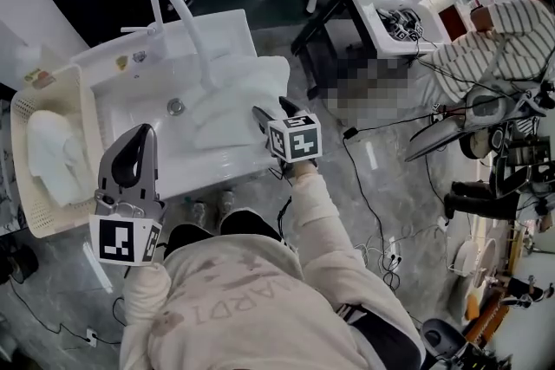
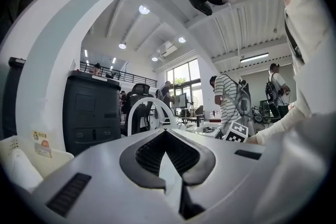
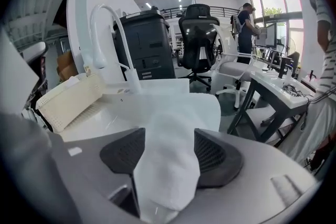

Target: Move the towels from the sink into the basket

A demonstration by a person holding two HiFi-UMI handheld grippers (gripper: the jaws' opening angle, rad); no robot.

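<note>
Fluffy white towel point(image 3: 168, 113) (limp folds) between parted ribbed pads point(image 3: 215, 157), right gripper point(image 3: 169, 134)

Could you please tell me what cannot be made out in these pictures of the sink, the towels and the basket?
- Head view: how many towels lie in the sink; white folds merge, and the right gripper covers part.
- Right gripper view: whether its fingers press the towels; cloth hides their inner faces.
- Left gripper view: the sink's basin, hidden behind the left gripper's own body.
</note>
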